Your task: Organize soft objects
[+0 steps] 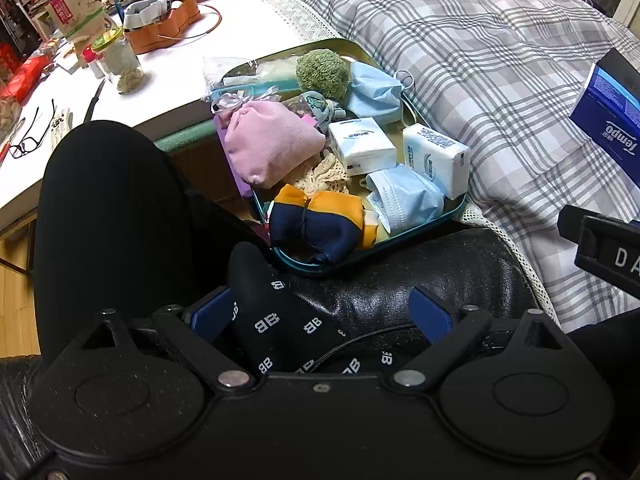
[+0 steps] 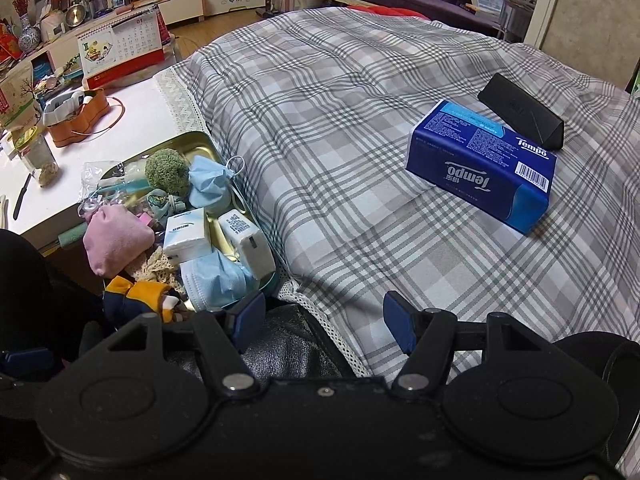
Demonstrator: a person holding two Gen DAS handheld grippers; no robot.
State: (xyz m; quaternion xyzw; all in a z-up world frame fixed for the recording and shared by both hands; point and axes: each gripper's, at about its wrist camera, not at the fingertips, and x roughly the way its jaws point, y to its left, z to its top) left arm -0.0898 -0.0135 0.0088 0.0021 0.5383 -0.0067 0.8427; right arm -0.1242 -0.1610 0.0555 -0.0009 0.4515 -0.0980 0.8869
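Observation:
A teal metal tray (image 1: 456, 212) (image 2: 200, 138) holds soft things: a pink pouch (image 1: 272, 144) (image 2: 116, 236), a green pompom (image 1: 322, 72) (image 2: 166, 170), blue face masks (image 1: 408, 198) (image 2: 216, 276), two white tissue packs (image 1: 362, 144) (image 2: 188, 234), cream lace (image 1: 324, 176) and a navy-and-orange cloth bundle (image 1: 320, 224) (image 2: 136, 296). My left gripper (image 1: 322, 314) is open over a black leather surface; a black sock with white logos (image 1: 280, 320) lies between its fingers, against the left pad. My right gripper (image 2: 324, 320) is open and empty at the bed's near edge.
A blue Tempo tissue box (image 2: 480, 168) (image 1: 608, 120) and a black case (image 2: 520, 110) lie on the plaid bedspread (image 2: 340, 100). A white desk (image 1: 168, 80) at left carries jars, glasses, an orange organizer (image 1: 160, 28) and a calendar (image 2: 120, 48). A black-clad leg (image 1: 108, 216) is at left.

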